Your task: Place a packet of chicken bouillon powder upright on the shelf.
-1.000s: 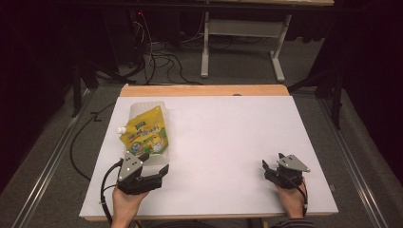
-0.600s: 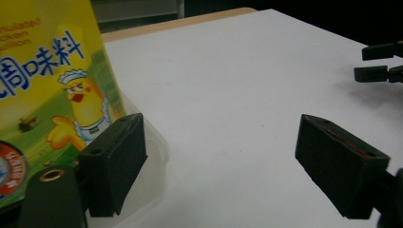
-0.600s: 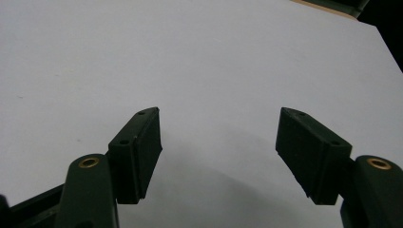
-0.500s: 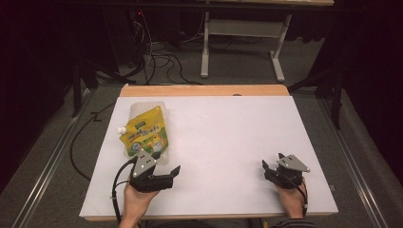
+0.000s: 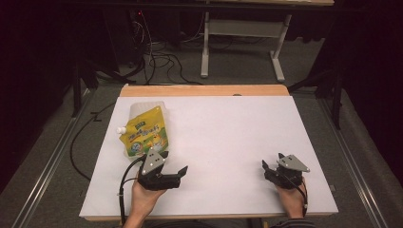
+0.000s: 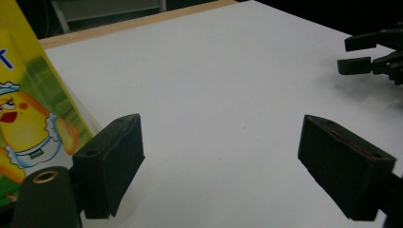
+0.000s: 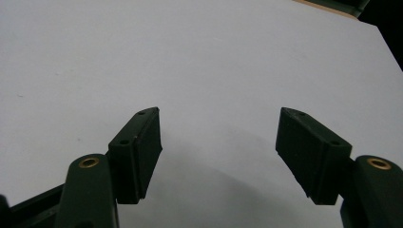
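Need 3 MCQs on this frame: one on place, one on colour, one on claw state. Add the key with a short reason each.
1. Where does the pouch lie on the table?
A. far left part
B. near right corner
C. dead centre

2. Main colour of the pouch?
A. red
B. yellow
C. black

3. State of the left claw?
A. shut on the pouch
B. shut on nothing
C. open, nothing between its jaws

Key:
1 A: the high view shows the pouch near the table's left edge, just beyond the left claw.
2 B: its printed front is yellow with some green, seen in the high view and the left gripper view.
3 C: the left gripper view shows the jaws wide apart over bare white table, with the pouch off to one side; the jaws have just been opening.
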Demonstrator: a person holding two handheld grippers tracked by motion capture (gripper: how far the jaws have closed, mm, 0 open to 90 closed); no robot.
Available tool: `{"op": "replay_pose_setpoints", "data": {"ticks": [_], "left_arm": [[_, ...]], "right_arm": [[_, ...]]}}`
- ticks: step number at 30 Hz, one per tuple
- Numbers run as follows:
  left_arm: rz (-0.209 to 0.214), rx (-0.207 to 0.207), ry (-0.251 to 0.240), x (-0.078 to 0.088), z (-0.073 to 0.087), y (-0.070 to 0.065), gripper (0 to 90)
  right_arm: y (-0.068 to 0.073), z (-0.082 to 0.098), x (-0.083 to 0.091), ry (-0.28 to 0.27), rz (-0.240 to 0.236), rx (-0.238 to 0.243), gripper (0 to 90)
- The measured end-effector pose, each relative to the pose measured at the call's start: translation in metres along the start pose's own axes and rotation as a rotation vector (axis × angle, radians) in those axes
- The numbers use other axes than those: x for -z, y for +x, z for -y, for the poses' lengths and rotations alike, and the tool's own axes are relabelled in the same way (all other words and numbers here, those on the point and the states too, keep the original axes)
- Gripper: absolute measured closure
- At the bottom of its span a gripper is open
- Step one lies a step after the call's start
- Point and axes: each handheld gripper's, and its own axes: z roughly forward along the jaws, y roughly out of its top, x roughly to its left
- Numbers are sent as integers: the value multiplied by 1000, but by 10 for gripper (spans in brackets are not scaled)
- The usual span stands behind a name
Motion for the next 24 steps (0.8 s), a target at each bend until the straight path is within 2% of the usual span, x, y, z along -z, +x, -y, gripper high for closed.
{"op": "replay_pose_setpoints", "data": {"ticks": [12, 18, 24], "left_arm": [[48, -13, 29, -21, -3, -6, 149], [54, 1, 37, -29, -3, -7, 146], [41, -9, 35, -33, -5, -10, 137]], "right_arm": [[0, 0, 0, -1, 1, 1, 327], [0, 0, 0, -2, -2, 0, 329], [0, 0, 0, -1, -1, -1, 330]]}}
